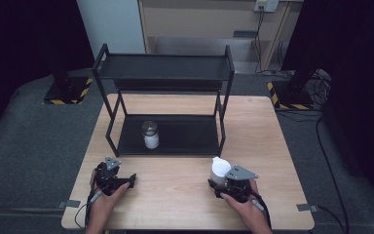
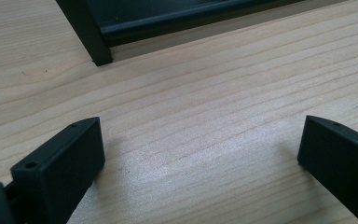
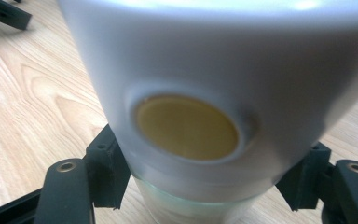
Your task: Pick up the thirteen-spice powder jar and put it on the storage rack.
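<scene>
Your right gripper rests low near the table's front edge, pinching the white jar (upright). Your left gripper lies spread on bare wood, the rack just ahead.

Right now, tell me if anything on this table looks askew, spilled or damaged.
Nothing stands out. The white-capped jar is upright in the right tongs, the small jar stands upright on the black rack's lower shelf, and the wooden table shows no spill. The left tongs rest open.
</scene>
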`<state>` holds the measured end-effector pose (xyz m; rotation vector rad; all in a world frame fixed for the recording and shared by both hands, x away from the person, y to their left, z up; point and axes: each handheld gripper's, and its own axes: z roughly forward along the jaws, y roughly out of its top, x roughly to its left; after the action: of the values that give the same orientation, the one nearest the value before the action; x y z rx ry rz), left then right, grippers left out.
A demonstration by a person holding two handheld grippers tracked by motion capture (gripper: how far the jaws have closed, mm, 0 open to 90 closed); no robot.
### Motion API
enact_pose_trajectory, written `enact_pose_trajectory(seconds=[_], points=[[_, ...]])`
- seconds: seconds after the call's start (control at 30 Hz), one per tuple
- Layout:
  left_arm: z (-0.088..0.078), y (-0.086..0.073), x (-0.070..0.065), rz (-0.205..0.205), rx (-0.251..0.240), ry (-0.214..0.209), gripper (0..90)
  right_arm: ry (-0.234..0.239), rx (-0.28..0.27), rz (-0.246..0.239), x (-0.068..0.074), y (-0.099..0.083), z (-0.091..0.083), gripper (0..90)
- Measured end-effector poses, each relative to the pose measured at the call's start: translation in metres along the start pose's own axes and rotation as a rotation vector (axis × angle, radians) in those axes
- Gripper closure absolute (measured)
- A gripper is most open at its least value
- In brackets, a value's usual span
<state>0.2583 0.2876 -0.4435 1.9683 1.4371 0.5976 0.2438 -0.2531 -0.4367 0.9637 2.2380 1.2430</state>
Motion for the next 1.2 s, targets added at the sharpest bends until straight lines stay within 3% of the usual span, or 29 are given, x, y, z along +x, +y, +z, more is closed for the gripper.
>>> enact_pose_trajectory(seconds=[0.3, 0.8, 1.2], points=[[0.0, 0.0, 0.0, 0.0, 0.0, 0.0, 0.0, 0.026, -0.013, -0.006, 0.013, 0.02, 0.002, 31.2], [0.0, 0.0, 0.0, 0.002, 0.0, -0.002, 0.0, 0.032, -0.016, -0.012, 0.039, 0.047, 0.034, 31.2], [0.0, 0.0, 0.0, 0.002, 0.0, -0.002, 0.0, -0.036, -0.019, 0.032, 0.053, 0.069, 0.057, 31.2]])
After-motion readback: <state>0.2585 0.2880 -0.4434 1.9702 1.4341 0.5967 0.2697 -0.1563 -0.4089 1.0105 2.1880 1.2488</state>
